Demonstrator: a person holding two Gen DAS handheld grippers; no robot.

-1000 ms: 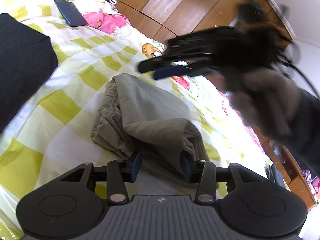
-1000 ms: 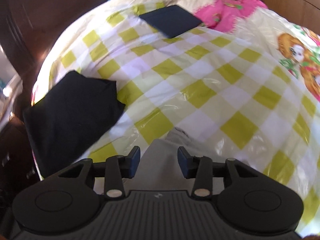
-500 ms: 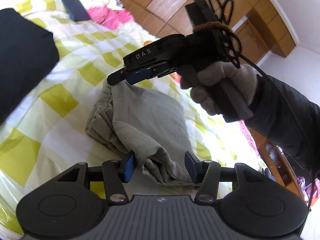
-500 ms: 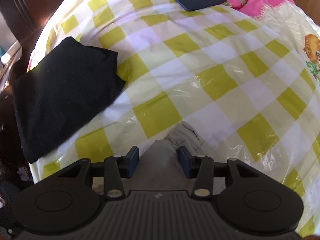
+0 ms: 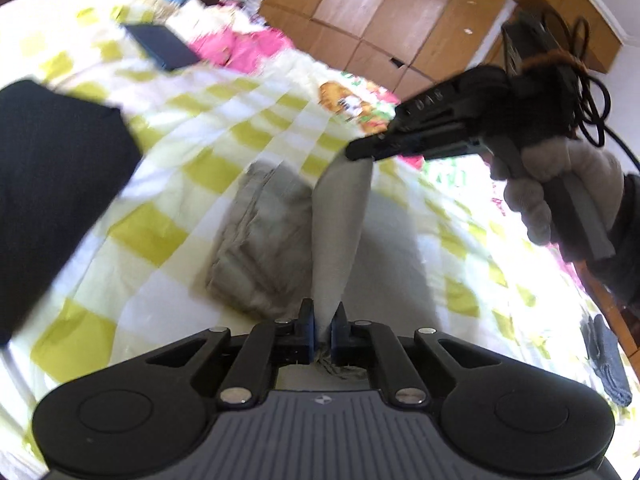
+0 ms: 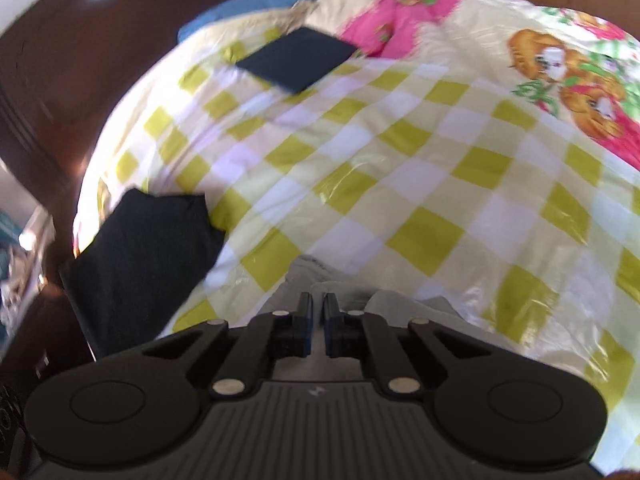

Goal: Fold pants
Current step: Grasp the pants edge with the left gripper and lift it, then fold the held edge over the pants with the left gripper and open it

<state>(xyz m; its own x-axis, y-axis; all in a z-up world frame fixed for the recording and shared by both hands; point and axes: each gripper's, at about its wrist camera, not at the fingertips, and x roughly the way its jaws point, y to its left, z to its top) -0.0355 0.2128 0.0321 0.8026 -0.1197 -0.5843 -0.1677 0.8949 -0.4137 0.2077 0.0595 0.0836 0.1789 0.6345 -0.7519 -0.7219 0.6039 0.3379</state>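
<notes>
The grey-beige cotton pants [image 5: 260, 240] lie partly folded on the bed's yellow-and-white checked cover [image 5: 152, 236]. The left claw [image 5: 322, 320] is clenched on one end of a raised strip of the pants fabric. The right claw [image 5: 360, 154], held by a gloved hand [image 5: 560, 192], pinches the strip's far end, so the cloth stretches taut between the two above the bundle. A folded black garment [image 6: 140, 256] rests near the bed's edge, well apart from the pants.
</notes>
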